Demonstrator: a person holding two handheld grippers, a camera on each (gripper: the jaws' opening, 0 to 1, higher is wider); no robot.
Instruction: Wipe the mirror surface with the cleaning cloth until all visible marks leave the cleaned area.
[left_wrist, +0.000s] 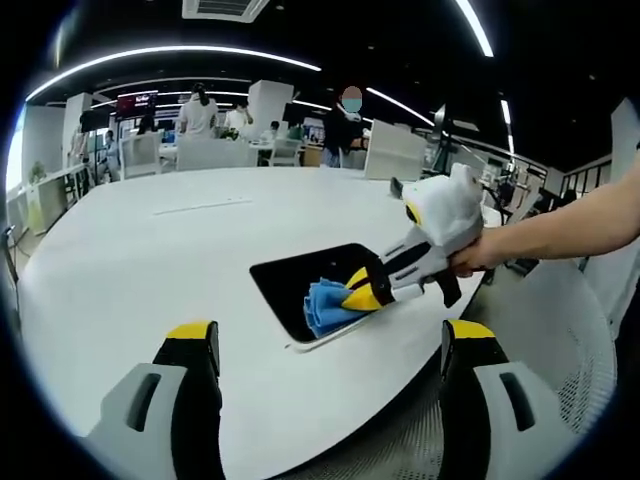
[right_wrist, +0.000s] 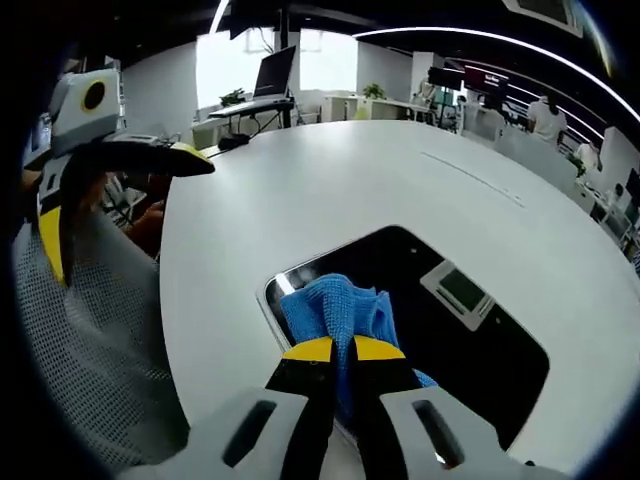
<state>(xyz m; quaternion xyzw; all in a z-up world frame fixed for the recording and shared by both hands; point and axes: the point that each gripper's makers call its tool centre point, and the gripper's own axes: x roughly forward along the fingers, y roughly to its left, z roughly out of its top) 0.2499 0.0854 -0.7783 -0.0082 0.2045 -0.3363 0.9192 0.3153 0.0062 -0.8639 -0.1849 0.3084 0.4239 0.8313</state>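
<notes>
The flat, dark rectangular mirror (left_wrist: 305, 282) lies face up on the broad white oval table (left_wrist: 150, 260), close to the table edge nearest the person. On the mirror's near end sits the crumpled blue microfibre cleaning cloth (left_wrist: 325, 305), and the right tool (left_wrist: 362, 290), yellow-tipped with black and white jaws, has those jaws clamped together on the cloth, pressing it onto the glass. In the left gripper view this tool reaches onto the mirror from the side, held by a person's bare hand (left_wrist: 470, 262) and forearm.

The left tool (left_wrist: 330, 345) hangs above the table edge beside the mirror, well short of the glass, its two yellow-capped jaws spread wide apart with nothing between them.

The right gripper view looks straight along the closed jaws of the right tool (right_wrist: 333, 350): the cloth (right_wrist: 335, 310) bunches just ahead of the yellow tips, and the mirror (right_wrist: 470, 350) stretches away beyond it, its dark surface reflecting a pale rectangular ceiling fixture. This view also catches the left tool (right_wrist: 150, 160) off to the side of the mirror, past the table (right_wrist: 380, 180) rim, above a grey mesh chair back (right_wrist: 90, 350).

Beyond the mirror in the left gripper view, people (left_wrist: 198, 110) stand among white desks at the far side of the room.
</notes>
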